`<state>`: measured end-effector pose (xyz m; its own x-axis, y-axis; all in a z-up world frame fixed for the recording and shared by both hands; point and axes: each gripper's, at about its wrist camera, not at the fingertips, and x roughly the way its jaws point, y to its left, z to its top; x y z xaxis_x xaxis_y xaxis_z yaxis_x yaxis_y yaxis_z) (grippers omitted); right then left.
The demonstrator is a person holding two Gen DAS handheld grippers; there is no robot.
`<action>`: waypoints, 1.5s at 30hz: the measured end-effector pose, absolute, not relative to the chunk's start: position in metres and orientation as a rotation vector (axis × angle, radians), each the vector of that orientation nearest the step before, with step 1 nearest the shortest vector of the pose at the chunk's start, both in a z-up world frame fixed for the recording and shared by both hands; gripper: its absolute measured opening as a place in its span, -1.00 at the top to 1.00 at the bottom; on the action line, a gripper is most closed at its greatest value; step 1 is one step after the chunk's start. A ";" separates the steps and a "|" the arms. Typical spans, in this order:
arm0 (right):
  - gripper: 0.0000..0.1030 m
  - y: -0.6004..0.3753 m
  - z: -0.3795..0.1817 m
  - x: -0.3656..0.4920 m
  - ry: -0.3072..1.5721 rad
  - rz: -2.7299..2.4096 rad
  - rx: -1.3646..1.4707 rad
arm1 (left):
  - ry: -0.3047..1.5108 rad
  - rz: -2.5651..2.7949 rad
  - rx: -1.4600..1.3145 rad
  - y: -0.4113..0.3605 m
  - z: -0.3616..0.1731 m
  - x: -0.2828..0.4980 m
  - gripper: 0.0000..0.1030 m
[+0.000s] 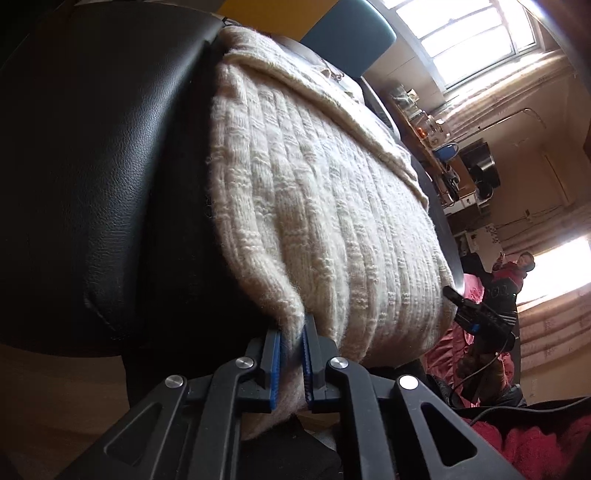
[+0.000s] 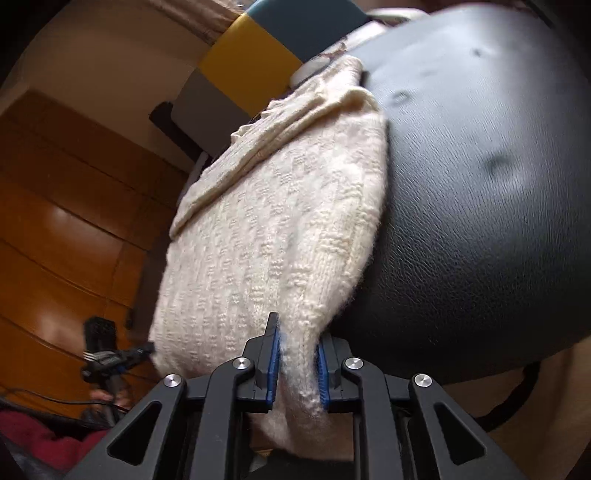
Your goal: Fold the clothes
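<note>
While the cream ribbed knit sweater [image 1: 314, 206] lies across the black leather seat [image 1: 92, 166], the left gripper [image 1: 293, 354] and right gripper [image 2: 295, 365] each pinch its near edge; thick, soft, probably stretchy, best held at corners.

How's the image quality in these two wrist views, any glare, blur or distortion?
Left wrist view: windows blown out white, the black leather surface in deep shadow, sweater sharp. Right wrist view: soft sheen on the leather, evenly lit knit, strong fisheye bending of the wooden panels.
</note>
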<state>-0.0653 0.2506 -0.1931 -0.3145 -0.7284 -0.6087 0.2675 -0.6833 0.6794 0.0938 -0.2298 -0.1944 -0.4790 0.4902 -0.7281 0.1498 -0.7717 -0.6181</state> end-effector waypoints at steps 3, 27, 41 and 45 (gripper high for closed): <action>-0.74 0.238 -0.186 -0.057 -0.661 -2.041 1.222 | -1.001 2.330 -1.456 -0.232 -0.199 0.099 0.83; 0.75 0.236 -0.200 -0.036 -0.372 -2.079 1.443 | -0.782 2.459 -1.463 -0.215 -0.189 0.110 0.84; 0.75 0.215 -0.147 -0.062 -0.586 -1.865 1.262 | -1.031 2.315 -1.019 -0.266 -0.121 0.100 0.85; 0.75 0.208 -0.126 -0.083 -0.622 -1.862 1.198 | -1.048 2.305 -0.928 -0.275 -0.100 0.075 0.85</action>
